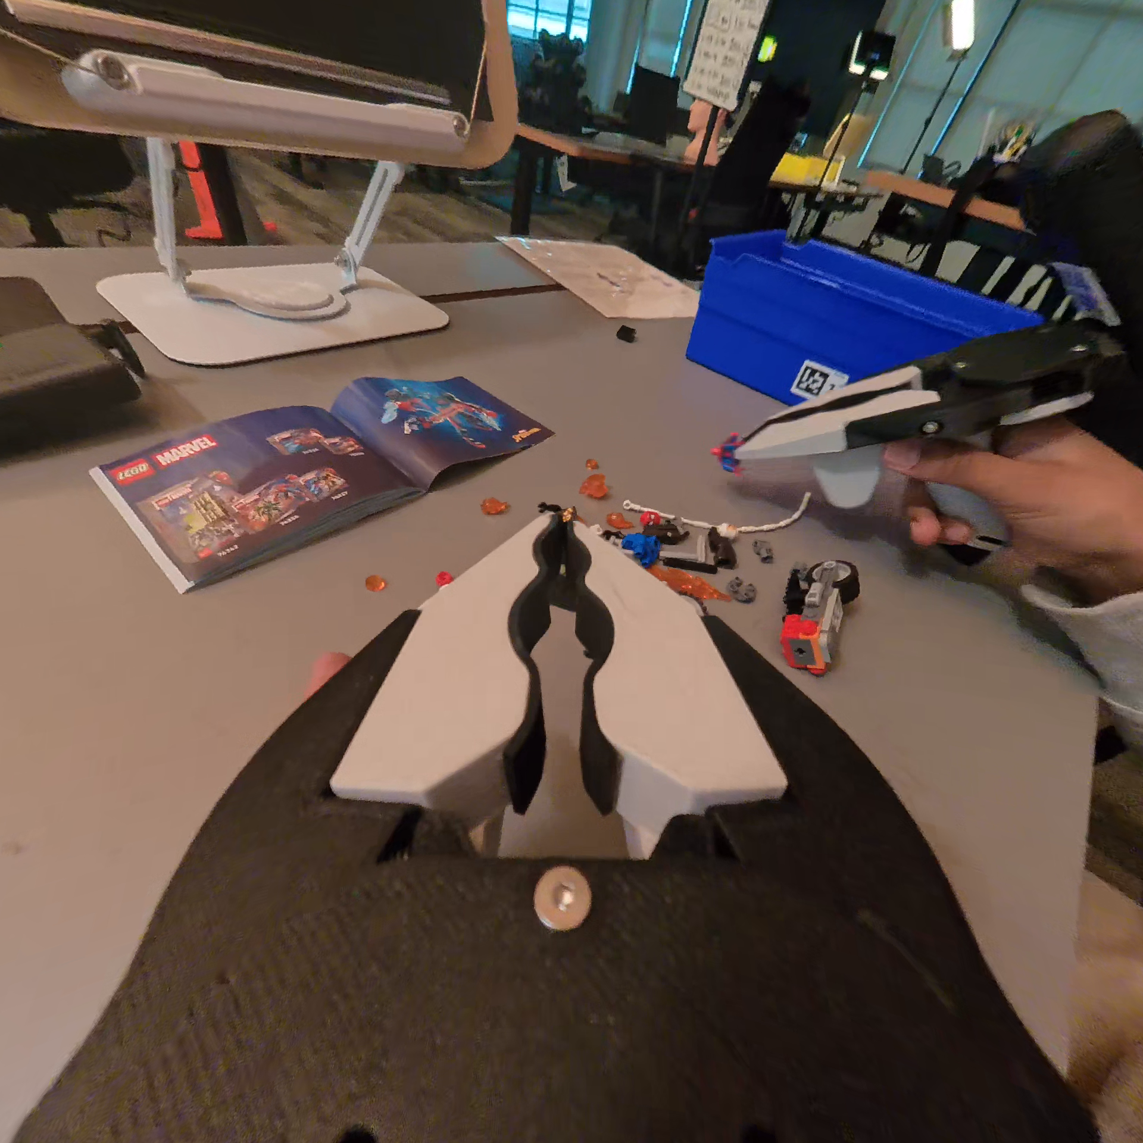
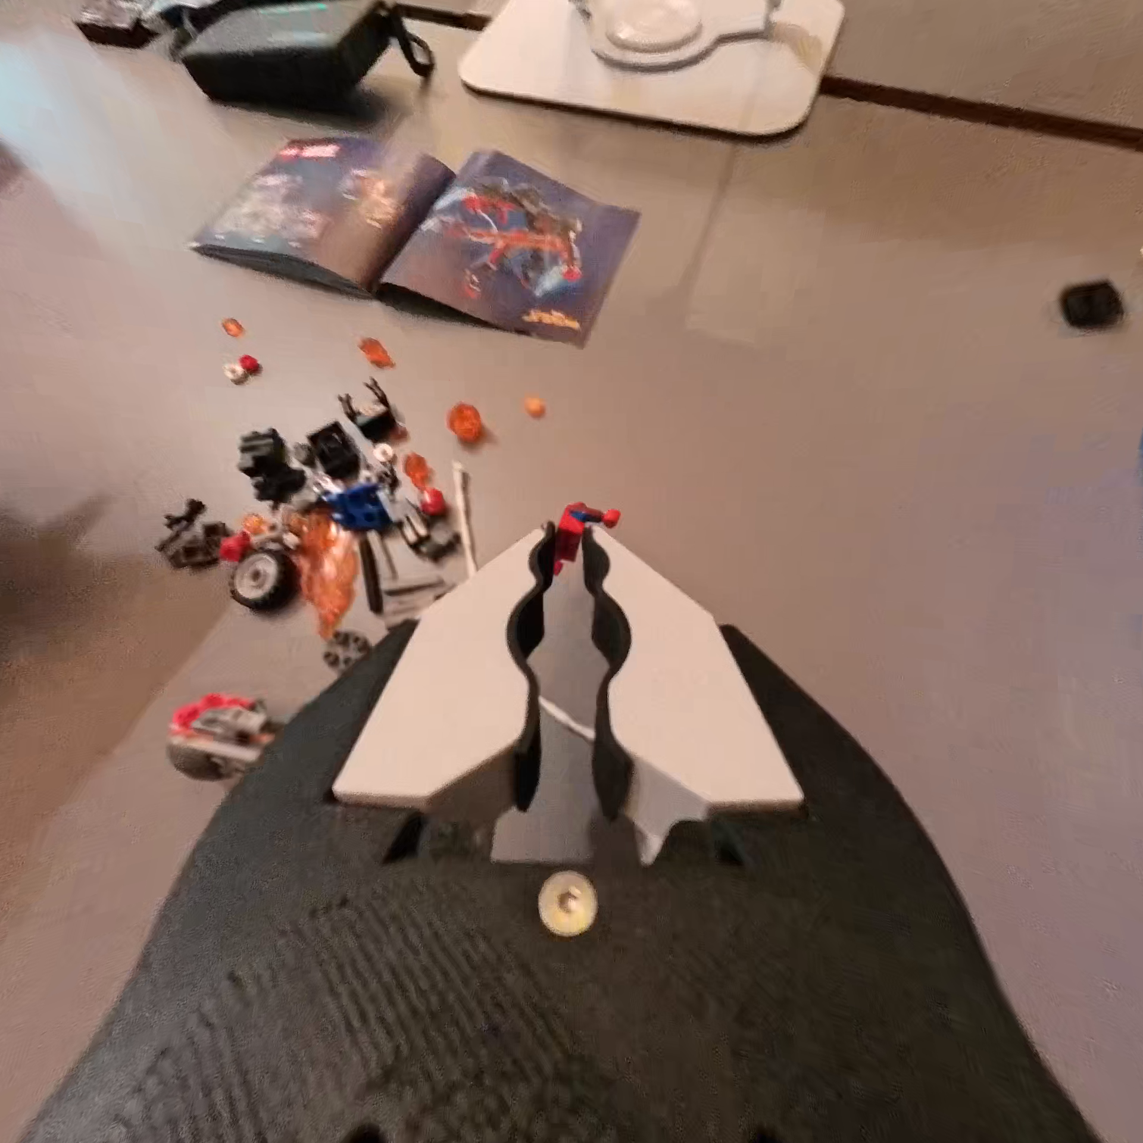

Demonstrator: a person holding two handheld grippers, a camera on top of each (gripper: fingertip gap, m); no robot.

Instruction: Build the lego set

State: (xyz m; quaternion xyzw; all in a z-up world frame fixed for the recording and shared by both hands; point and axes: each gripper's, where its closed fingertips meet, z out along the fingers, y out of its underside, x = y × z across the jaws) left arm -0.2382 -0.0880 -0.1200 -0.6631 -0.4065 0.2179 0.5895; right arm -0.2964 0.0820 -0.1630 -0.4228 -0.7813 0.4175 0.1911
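Observation:
My left gripper [image 1: 561, 518] is shut on a small thin black piece [image 1: 564, 533] with a gold tip, held above the grey table near the loose bricks. My right gripper [image 2: 572, 533] is shut on a red and blue minifigure [image 2: 578, 526] and holds it in the air; it also shows in the left wrist view [image 1: 736, 450], held by a hand, with the minifigure [image 1: 727, 451] at its tips. A pile of small toy bricks [image 1: 680, 544] lies between the grippers, with orange flame pieces [image 2: 325, 569], a blue piece [image 2: 359, 504] and a wheel [image 2: 260, 576].
An open instruction booklet [image 1: 297, 476] lies left of the pile. A part-built grey and red vehicle [image 1: 816, 612] sits to the right. A blue bin [image 1: 853, 321] stands at the back right. A white stand base [image 1: 272, 315] and a black pouch [image 2: 291, 55] are at the back. The left gripper's tips are roughly 20 cm from the right gripper's. The wheel [image 2: 260, 576] lies around 11 cm away from my left fingertips.

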